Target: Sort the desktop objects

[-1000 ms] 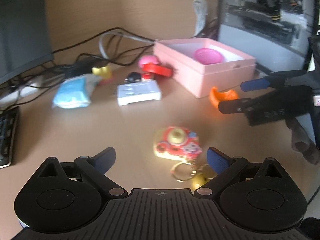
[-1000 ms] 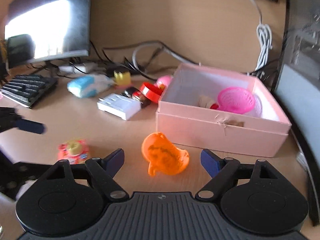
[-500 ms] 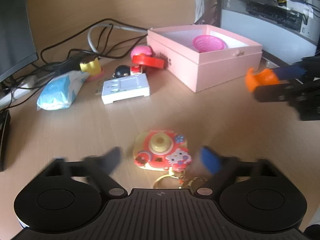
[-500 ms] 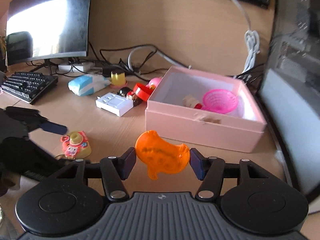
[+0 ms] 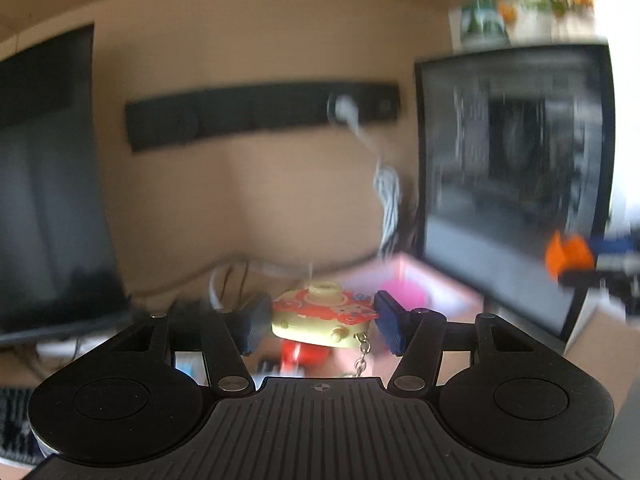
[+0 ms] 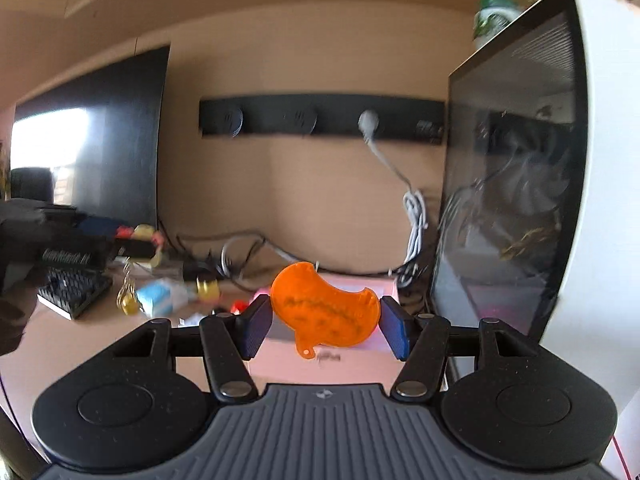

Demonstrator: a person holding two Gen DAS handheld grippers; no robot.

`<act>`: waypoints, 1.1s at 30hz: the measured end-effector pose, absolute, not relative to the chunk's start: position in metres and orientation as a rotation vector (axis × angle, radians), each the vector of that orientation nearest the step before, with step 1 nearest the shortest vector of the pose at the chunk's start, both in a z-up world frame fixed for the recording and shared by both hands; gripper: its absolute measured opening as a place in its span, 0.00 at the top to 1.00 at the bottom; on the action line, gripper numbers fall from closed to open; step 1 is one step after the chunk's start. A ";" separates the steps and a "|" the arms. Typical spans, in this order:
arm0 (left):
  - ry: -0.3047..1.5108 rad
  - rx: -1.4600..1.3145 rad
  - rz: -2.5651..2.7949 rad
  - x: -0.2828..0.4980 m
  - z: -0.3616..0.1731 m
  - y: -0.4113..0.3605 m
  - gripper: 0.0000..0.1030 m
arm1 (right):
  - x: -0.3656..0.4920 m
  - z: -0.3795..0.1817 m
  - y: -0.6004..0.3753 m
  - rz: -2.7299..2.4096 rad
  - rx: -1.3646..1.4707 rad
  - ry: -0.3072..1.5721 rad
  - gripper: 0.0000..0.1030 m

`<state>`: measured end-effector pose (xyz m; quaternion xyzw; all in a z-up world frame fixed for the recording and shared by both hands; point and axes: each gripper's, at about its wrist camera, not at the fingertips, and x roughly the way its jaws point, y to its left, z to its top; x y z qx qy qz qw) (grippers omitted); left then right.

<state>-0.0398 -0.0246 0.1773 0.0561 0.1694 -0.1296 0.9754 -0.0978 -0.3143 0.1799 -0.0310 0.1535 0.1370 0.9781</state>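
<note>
- So, I judge the sorting only partly done: my left gripper (image 5: 316, 326) has the red-and-yellow toy camera keychain (image 5: 324, 314) between its blue pads, lifted off the desk (image 6: 80, 356), its jaws closing on it.
- My right gripper (image 6: 326, 326) holds the flat orange translucent plastic piece (image 6: 324, 312) by its two edges, also in the air, just near side of the pink cardboard box (image 6: 320, 364).
- Neither piece is in the box yet; a round pink plastic basket (image 5: 402, 294) already sits inside it.
- Left on the desk, to my eye: a light blue soft packet (image 6: 160, 294), a small yellow thing (image 6: 208, 288) beside it and something red (image 6: 239, 305), all left of the box and far from me.
- The right wrist view shows what the left does not: the black keyboard (image 6: 74, 288) at far left, and my left gripper from the side with the keychain's gold ring hanging below.
- The left wrist view, blurred, shows the box's inside and, at its right edge, the orange piece in my right gripper.
- Both show the glass-sided computer case (image 6: 512, 200) to the right.
</note>
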 end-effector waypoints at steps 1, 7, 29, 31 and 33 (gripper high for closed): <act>0.339 0.098 -0.269 -0.032 0.184 -0.029 0.40 | -0.099 0.182 -0.317 0.277 -0.052 0.303 0.43; 0.322 0.065 -0.326 0.032 0.205 -0.070 0.37 | -0.097 0.190 -0.323 0.258 -0.057 0.277 0.43; 0.770 0.066 -0.216 0.001 0.033 0.008 0.02 | 0.090 0.154 -0.275 0.165 0.004 0.591 0.40; 0.774 0.047 -0.195 0.001 0.027 0.020 0.01 | 0.093 0.146 -0.265 0.169 -0.008 0.603 0.40; 0.773 0.021 -0.183 0.001 0.028 0.033 0.01 | 0.090 0.140 -0.251 0.175 -0.035 0.600 0.40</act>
